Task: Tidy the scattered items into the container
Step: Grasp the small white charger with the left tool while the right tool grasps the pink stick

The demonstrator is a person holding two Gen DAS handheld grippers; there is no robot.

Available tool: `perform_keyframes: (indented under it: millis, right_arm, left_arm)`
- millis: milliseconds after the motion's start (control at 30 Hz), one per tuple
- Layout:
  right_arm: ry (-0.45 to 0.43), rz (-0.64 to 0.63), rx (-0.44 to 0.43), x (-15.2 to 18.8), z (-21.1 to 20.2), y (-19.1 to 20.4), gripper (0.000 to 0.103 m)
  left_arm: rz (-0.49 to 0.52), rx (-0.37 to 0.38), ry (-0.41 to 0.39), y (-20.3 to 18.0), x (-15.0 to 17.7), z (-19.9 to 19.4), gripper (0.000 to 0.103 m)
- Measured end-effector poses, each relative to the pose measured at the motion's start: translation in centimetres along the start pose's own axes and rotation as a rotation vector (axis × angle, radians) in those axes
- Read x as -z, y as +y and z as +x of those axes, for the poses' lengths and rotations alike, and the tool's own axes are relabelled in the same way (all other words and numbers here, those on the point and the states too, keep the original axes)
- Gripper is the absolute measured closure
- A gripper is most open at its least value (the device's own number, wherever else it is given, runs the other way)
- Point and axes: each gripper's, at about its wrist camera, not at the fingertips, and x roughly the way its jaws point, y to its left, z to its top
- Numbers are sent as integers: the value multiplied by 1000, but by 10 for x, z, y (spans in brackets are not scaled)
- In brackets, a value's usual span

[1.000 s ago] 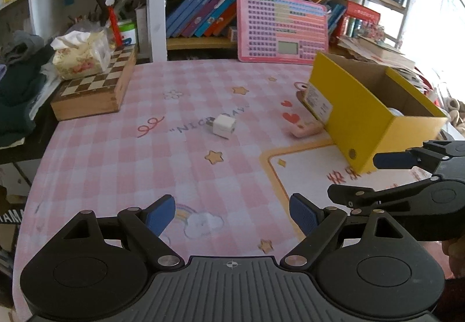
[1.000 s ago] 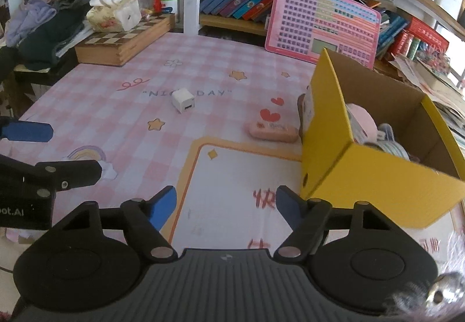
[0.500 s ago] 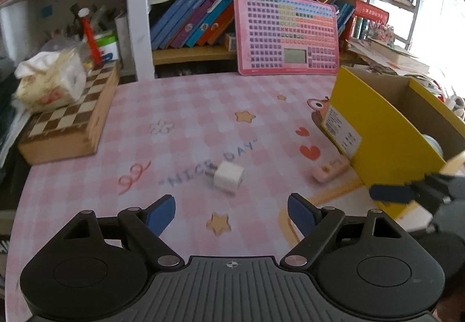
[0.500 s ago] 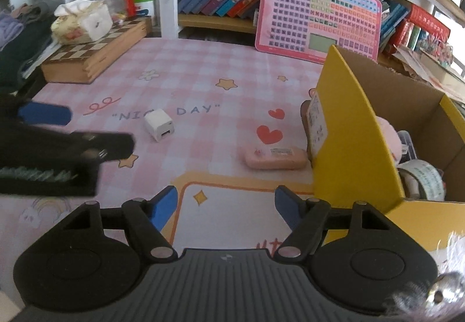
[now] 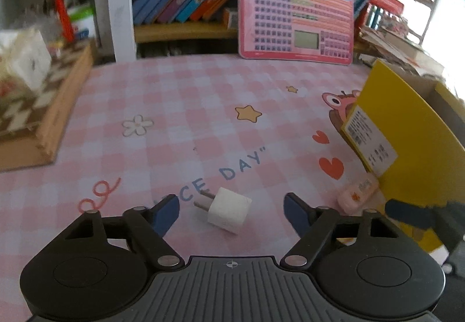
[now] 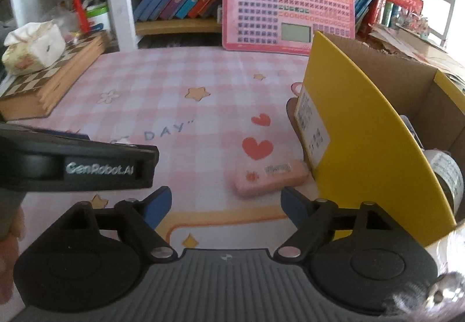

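Yellow cardboard box (image 6: 369,147) held a tape roll (image 6: 444,174); pink eraser (image 6: 270,176) touched its wall. Left gripper (image 5: 231,210) fingers closing around white charger (image 5: 229,213), untouched; right gripper (image 6: 225,204) fingers widening, empty.

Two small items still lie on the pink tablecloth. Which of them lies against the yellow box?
The pink oblong eraser: its end lies right against the yellow cardboard box. The white cube-shaped plug adapter lies apart on open cloth, between the left gripper's closing fingers, untouched.
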Motion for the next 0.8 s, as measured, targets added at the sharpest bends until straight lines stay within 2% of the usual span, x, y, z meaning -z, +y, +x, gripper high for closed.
perform_keyframes:
  millis: [67, 267, 433, 633, 800]
  right_arm:
    - [-8, 24, 13, -2, 4, 0, 21]
    - [9, 87, 75, -7, 18, -3, 20]
    - [27, 108, 75, -10, 26, -3, 21]
    - [63, 202, 110, -19, 40, -13, 26]
    - [73, 222, 127, -27, 48, -12, 26]
  left_arm:
    - [1, -2, 14, 2, -2, 7, 39]
    - [-5, 9, 27, 9, -2, 16, 57]
    - [4, -14, 22, 16, -3, 16, 57]
    - [-11, -45, 3, 35, 0, -6, 57]
    - [-74, -33, -5, 45, 8, -31, 57]
